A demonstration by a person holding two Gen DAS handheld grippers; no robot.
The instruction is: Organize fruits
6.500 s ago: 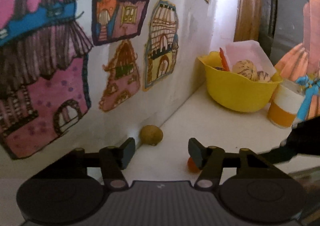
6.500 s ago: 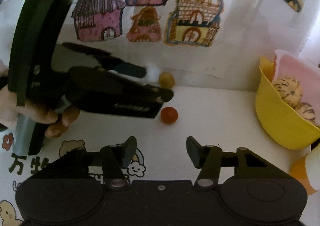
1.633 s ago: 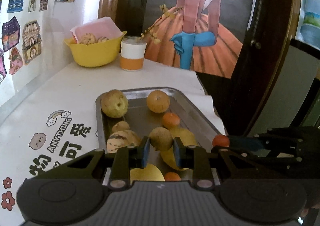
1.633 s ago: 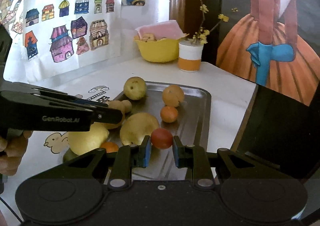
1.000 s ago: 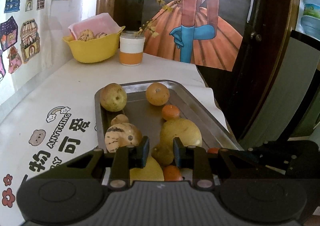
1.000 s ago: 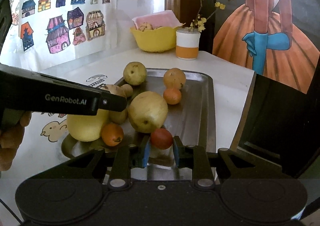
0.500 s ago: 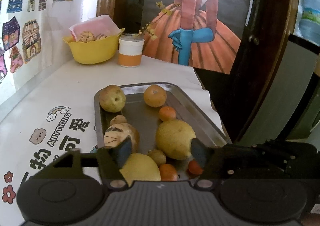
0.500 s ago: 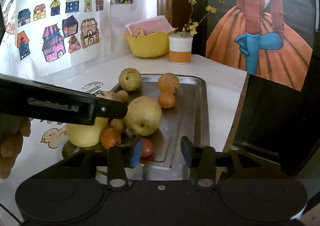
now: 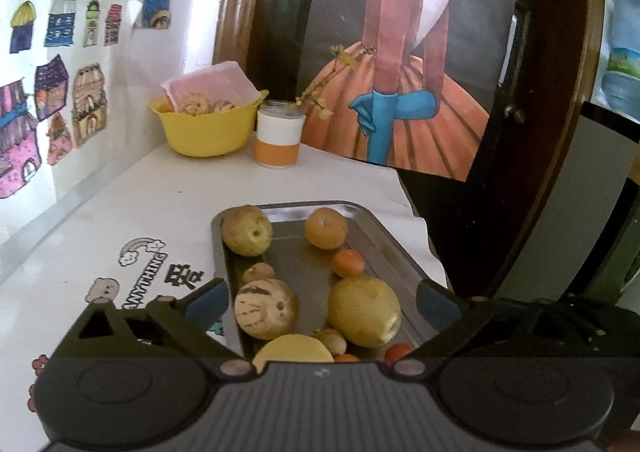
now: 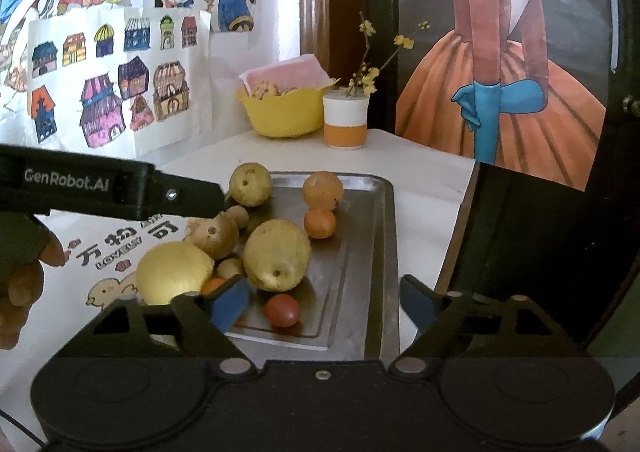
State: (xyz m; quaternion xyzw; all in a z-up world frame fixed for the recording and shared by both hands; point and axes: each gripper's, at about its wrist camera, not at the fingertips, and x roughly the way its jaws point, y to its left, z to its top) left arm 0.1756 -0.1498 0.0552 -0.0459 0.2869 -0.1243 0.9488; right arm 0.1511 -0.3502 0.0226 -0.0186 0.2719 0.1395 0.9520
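A metal tray (image 9: 385,238) on the white table holds several fruits: pears, an orange (image 9: 326,228), a mandarin (image 9: 348,263), a striped melon (image 9: 266,314) and a big yellow fruit (image 10: 174,278). A small brown fruit (image 9: 330,340) lies among them at the near end. A red tomato (image 10: 282,310) rests on the tray (image 10: 384,252) near its front edge. My left gripper (image 9: 322,300) is open above the tray's near end, holding nothing. My right gripper (image 10: 324,304) is open too, just behind the tomato and clear of it. The left gripper's black body (image 10: 120,191) crosses the right wrist view.
A yellow bowl (image 9: 206,127) of striped fruit and a white-and-orange cup (image 9: 278,139) with a twig stand at the table's far end. Drawings cover the wall on the left. The table's right edge (image 10: 460,219) drops beside a dark panel. A hand (image 10: 20,276) shows at left.
Both grippers opened: the left let go of the small brown fruit, the right of the red tomato, and both fruits now lie on the tray. Both grippers have drawn back slightly.
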